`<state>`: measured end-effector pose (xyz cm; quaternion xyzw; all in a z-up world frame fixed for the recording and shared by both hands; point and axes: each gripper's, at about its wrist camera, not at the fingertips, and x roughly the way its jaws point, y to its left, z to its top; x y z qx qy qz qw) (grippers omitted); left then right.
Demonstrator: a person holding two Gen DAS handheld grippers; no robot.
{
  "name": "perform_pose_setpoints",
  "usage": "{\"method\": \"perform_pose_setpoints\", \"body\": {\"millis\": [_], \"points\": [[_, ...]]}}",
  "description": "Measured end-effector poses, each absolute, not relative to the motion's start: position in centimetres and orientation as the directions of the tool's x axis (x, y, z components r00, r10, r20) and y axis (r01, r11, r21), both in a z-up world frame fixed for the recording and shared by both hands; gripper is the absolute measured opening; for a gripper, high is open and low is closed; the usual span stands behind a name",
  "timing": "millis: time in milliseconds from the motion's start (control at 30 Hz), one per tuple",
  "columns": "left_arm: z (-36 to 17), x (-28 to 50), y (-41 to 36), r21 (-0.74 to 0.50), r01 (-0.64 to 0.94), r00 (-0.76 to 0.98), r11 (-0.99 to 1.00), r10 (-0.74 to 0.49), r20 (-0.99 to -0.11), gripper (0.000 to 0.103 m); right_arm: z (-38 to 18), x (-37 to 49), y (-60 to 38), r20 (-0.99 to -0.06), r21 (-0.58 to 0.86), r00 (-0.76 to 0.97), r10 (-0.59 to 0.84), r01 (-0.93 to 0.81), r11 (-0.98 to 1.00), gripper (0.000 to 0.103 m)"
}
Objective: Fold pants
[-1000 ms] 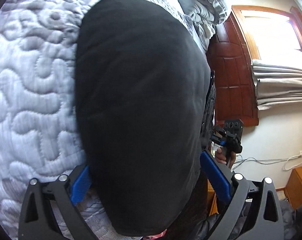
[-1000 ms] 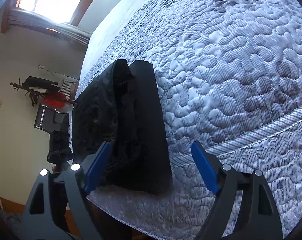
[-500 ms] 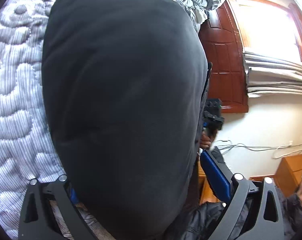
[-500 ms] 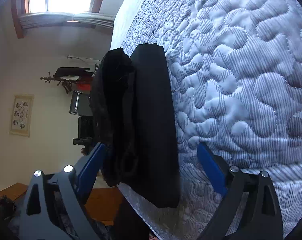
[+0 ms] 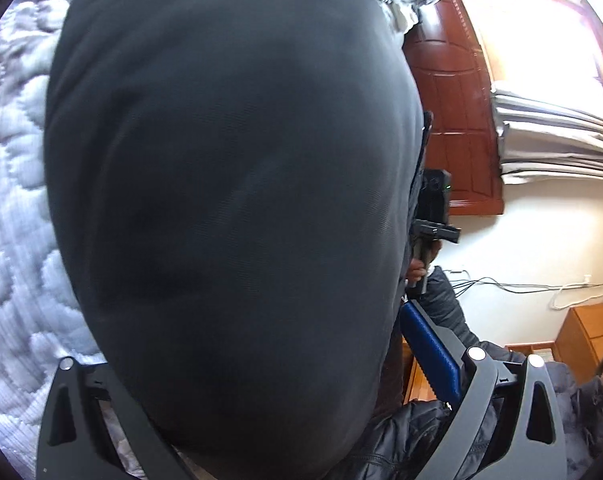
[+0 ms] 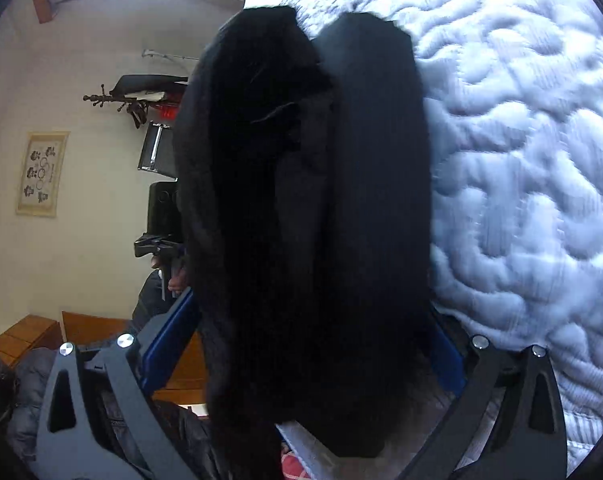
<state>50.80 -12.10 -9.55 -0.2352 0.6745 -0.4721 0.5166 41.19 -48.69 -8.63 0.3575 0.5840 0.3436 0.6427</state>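
Folded black pants (image 6: 301, 208) on quilted mattress (image 6: 521, 160)

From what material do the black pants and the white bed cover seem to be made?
The black pants look like soft matte cloth, perhaps knit; a fine ribbed weave shows close up in the left wrist view. The bed cover looks like quilted, padded white fabric: puffy stitched swirls and fine woven stripes.

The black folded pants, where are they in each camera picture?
Left wrist: the black folded pants fill the middle, between the left gripper fingers.
Right wrist: the pants stand centre, between the right gripper fingers.
Shared landmark: the white quilted mattress, left in one, right in the other.
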Motion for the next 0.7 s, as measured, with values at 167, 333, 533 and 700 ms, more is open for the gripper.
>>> {"method": "perform_pose_setpoints", "body": {"millis": [167,333,533,700], "points": [[-10.1,50.6,-13.0,-0.854,0.165,-0.366,0.493,-0.773,-0.517,0.099,-8.1,41.3,-48.1,-0.573,0.815,0.075,0.816,-0.053,0.577,0.098],[-10.9,50.5,-12.3,-0.845,0.131,-0.323,0.518,-0.784,-0.531,0.097,-8.3,40.8,-48.7,-0.602,0.791,0.123,0.789,-0.042,0.61,0.077],[-10.2,49.8,-11.3,-0.825,0.107,-0.259,0.555,-0.786,-0.562,0.07,-6.2,40.0,-48.1,-0.606,0.777,0.185,0.773,-0.068,0.626,0.048],[-9.7,49.3,-10.5,-0.851,0.104,-0.23,0.515,-0.82,-0.524,0.049,-4.4,39.6,-47.3,-0.626,0.748,0.219,0.748,-0.103,0.656,0.041]]}}
